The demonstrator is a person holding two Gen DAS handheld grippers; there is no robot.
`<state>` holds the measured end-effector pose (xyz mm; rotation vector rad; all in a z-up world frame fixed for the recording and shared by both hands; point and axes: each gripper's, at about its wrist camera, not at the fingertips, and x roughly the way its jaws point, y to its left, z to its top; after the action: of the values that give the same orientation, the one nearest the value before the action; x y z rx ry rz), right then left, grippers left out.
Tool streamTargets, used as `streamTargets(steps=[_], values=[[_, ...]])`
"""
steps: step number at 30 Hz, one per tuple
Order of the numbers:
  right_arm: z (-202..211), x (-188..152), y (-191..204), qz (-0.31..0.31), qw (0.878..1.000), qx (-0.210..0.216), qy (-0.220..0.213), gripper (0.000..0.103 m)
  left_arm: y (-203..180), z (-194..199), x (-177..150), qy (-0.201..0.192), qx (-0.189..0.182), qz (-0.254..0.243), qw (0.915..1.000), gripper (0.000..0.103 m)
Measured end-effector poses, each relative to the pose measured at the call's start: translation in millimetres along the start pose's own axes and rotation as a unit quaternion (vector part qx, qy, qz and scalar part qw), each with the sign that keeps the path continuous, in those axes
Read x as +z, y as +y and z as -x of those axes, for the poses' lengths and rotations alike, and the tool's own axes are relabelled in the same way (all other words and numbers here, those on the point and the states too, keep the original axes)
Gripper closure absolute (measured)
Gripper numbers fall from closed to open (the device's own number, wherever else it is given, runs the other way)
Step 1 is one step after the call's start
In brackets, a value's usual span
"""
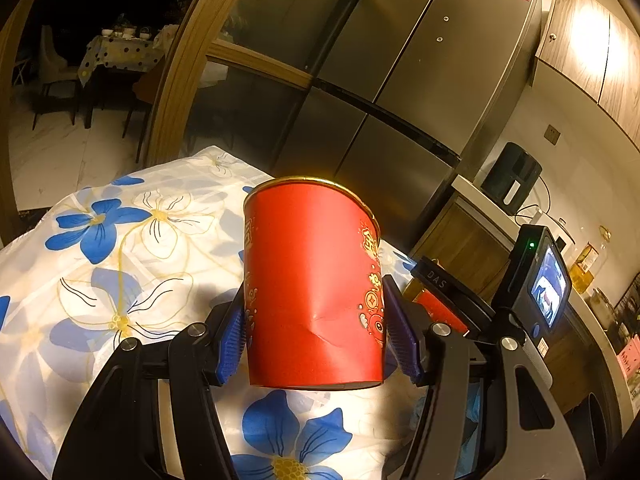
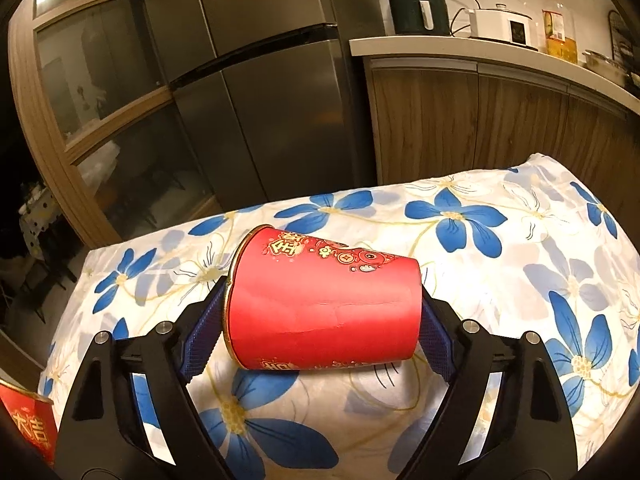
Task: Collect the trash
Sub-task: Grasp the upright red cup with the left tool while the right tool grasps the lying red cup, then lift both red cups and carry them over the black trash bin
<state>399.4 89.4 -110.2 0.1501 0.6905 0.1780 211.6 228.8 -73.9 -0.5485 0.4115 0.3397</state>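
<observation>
In the left wrist view, my left gripper (image 1: 316, 334) is shut on a red paper cup (image 1: 312, 284) with gold print, held upright above the floral tablecloth (image 1: 120, 264); the cup's side is dented by the blue pads. In the right wrist view, my right gripper (image 2: 320, 332) is shut on a second red paper cup (image 2: 324, 304), held sideways with its rim to the left, over the same cloth (image 2: 500, 272). The right gripper's body (image 1: 536, 280) shows at the right of the left view. The left gripper's cup (image 2: 28, 420) shows at the lower left of the right view.
A steel fridge (image 2: 260, 80) stands behind the table. A wooden counter (image 2: 500, 60) holds an air fryer (image 2: 418, 2), a white cooker (image 2: 502, 26) and a bottle (image 2: 558, 32). A glass partition (image 1: 224, 80) and a dining table (image 1: 116, 56) lie far left.
</observation>
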Motion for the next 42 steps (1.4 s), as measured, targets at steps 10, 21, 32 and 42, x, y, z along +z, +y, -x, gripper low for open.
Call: streamTargets(steps=[10,21,32,42], values=[[47.2,-2.1,-24.6,0.015,1.000,0.004,-0.026,0.020,-11.5,8.5,-0.6,-0.009,0.004,-0.025,0.9996,0.043],[137.2,-12.3,-69.4,0.024,0.997,0.009,-0.078,0.020,-46.9,36.6,-16.3,-0.009,0.003,-0.068,0.9976,0.043],[212.9,-31.2,-132.1,0.022,0.994,-0.010,-0.111,0.020,-102.9,69.2,-49.1,-0.003,-0.031,-0.107,0.9938,0.043],[259.2,-38.2,-209.5,-0.006,0.989,-0.055,-0.135,0.020,-176.8,83.1,-88.2,0.014,-0.083,-0.154,0.9845,0.043]])
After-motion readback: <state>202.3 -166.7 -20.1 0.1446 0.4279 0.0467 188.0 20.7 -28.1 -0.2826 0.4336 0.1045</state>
